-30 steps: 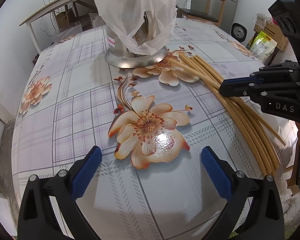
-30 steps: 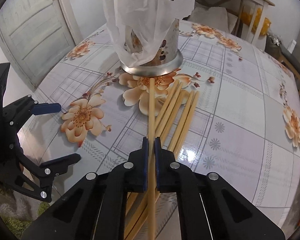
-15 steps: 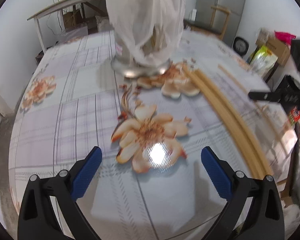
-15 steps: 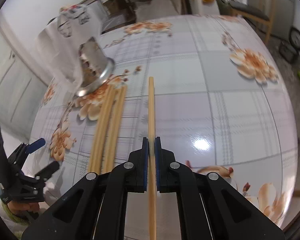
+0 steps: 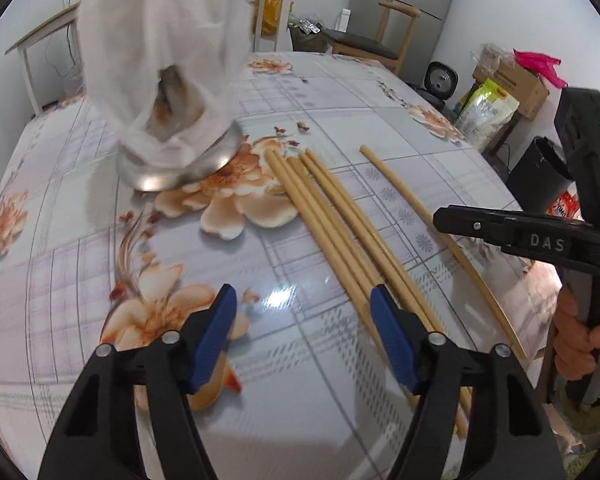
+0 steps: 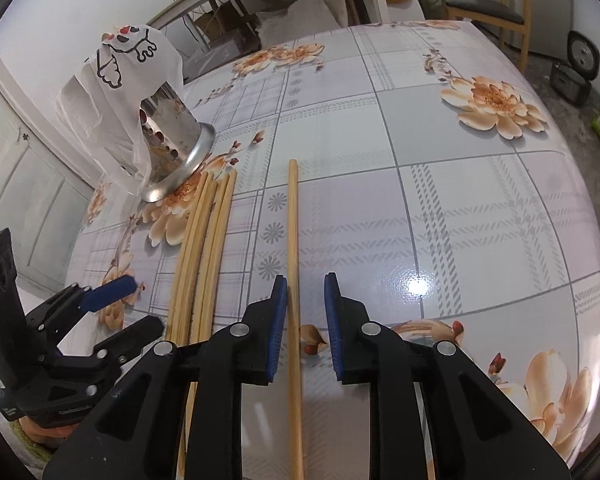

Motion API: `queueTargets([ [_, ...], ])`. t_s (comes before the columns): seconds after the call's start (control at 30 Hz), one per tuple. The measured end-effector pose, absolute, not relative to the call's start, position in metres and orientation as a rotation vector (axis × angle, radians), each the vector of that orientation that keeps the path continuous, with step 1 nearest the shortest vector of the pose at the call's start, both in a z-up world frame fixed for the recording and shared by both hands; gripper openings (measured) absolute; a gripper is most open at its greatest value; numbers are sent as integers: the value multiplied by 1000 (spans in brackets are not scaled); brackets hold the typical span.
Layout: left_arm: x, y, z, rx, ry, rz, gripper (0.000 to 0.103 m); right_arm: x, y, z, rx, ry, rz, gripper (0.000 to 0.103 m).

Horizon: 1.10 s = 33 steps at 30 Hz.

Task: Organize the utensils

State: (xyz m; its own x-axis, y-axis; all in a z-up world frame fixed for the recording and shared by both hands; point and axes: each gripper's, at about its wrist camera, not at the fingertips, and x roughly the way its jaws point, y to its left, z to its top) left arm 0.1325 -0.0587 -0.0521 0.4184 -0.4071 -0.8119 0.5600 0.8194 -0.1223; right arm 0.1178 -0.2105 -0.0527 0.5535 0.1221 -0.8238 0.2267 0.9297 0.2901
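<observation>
- My right gripper [image 6: 306,320] stands narrowly parted; its jaws have just been opening, and the single chopstick [image 6: 293,248] lies between the pads, apart from the pad at 3 o'clock and just beside the one at 9 o'clock, where I cannot tell whether they touch.
- That chopstick rests flat on the flowered tablecloth [image 6: 440,200], running straight towards 12 o'clock from the gripper.
- At 10 o'clock from my right gripper lies the bundle of chopsticks [image 6: 204,240], set apart from the single one.
- The bundle's far ends sit just beside the rim of the metal holder [image 6: 176,140], which stands at 11 o'clock under a white plastic bag [image 6: 116,92].
- My left gripper [image 5: 300,320] is moderately wide, its jaws having just been closing, with nothing between the pads.
- In the left wrist view the bundle [image 5: 332,232] passes under the left gripper's right-hand pad [image 5: 388,336]; contact is unclear.
- A hand [image 5: 580,332] holds the right gripper's handle at 3 o'clock.
</observation>
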Motion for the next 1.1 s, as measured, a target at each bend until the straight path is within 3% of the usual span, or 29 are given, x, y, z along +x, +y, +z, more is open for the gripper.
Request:
queueTargets([
  [0.57, 133, -56, -56, 254, 939, -526, 62, 115, -210, -53, 383, 962, -45, 20],
  [0.73, 127, -61, -55, 312, 933, -521, 48, 119, -204, -52, 343, 979, -65, 18],
  [0.8, 124, -62, -54, 322, 935, -529, 42, 121, -199, -52, 319, 991, -72, 7],
  [0.87, 123, -62, -53, 327, 940, -530, 33, 123, -195, -52, 290, 1001, -84, 5],
  [0.93, 120, -62, -52, 338, 943, -527, 14, 124, -193, -52, 284, 1008, -84, 5],
  [0.97, 119, -62, -52, 344, 945, -522, 10, 124, -192, -53, 291, 1013, -77, 5],
  [1.1, 120, -51, -52, 288, 978, -526, 6, 121, -190, -54, 315, 1026, -56, 5],
])
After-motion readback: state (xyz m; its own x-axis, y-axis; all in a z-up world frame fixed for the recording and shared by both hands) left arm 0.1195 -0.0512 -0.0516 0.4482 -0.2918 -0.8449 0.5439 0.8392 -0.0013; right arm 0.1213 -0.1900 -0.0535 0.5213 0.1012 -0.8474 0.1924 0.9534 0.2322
